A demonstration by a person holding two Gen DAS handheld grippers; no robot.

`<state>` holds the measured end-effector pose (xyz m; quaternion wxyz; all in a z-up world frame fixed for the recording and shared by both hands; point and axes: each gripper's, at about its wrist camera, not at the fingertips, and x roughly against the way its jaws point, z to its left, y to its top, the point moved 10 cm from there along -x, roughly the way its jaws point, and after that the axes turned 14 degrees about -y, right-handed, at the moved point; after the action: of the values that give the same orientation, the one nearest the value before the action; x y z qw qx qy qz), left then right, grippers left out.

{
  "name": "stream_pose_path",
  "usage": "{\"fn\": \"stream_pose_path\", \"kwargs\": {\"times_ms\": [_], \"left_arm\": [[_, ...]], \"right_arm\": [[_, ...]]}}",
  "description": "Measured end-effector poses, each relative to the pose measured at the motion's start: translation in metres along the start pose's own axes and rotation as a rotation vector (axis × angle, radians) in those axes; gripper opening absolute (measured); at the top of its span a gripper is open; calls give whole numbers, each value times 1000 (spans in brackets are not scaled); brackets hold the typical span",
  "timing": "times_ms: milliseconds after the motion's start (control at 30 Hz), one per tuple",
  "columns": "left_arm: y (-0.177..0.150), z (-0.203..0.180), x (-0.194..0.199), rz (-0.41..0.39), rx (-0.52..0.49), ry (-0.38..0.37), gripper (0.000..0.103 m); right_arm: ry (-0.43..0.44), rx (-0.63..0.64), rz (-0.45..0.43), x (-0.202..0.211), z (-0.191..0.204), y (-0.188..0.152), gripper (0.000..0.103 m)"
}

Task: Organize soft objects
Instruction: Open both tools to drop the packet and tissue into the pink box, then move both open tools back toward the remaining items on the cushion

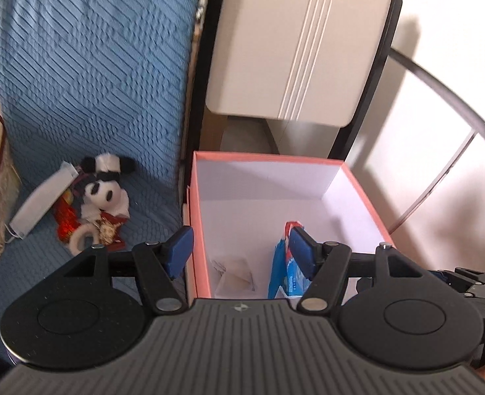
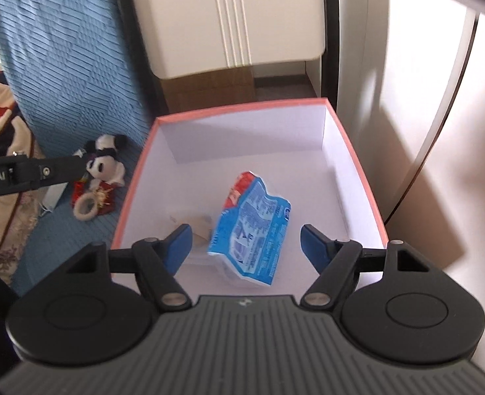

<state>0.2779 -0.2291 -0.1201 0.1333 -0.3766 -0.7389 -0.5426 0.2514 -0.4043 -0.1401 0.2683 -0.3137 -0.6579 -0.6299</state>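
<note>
Lying inside the pink-rimmed white cardboard box [image 2: 351, 151], the blue-and-red crinkled plastic tissue pack [image 2: 252, 227] sits on the box floor, near the middle. In the right wrist view its long axis runs from the red-printed end at the far side, pointing up-left, to the blue end nearest the camera; printed face up, pack slightly tilted. A pale flat item [image 2: 193, 225] lies just beside it on the left; too blurred to identify.

Right gripper [image 2: 244, 243]: blue pads spread wide, nothing pinched. The pack shows in the gap between the fingers but clear of both pads. Left gripper [image 1: 241, 253]: also released, pads apart and empty, straddling the box's left wall.

View differences:
- Right wrist view shows the whole pack and most of the box floor. Left wrist view shows only a strip of the pack [image 1: 287, 270], partly behind the right-hand blue pad [image 1: 303, 250].
- Left wrist view shows the panda plush toy with red cloth and a ring [image 1: 106, 197] in full on the blue quilted cover [image 1: 88, 75], outside the box on its left, with a white flat folded item [image 1: 41, 204] touching it. In the right wrist view the other gripper's black finger crosses in front of the plush [image 2: 106, 168] and the white item is mostly hidden.
- Both views show a beige panel [image 1: 298, 42] behind the box.
</note>
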Motion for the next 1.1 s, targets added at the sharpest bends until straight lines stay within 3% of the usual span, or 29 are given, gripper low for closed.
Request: {"fn": "stream_pose_path", "kwargs": {"times_ms": [600,1100], "left_arm": [[-5,12,124,-161,-53,-2,70],[-33,70,150,-214,-15,45,70]], "right_arm": [[44,30,-139,92,56,-6,75],[106,112,-198,109,117,-33,75]]}}
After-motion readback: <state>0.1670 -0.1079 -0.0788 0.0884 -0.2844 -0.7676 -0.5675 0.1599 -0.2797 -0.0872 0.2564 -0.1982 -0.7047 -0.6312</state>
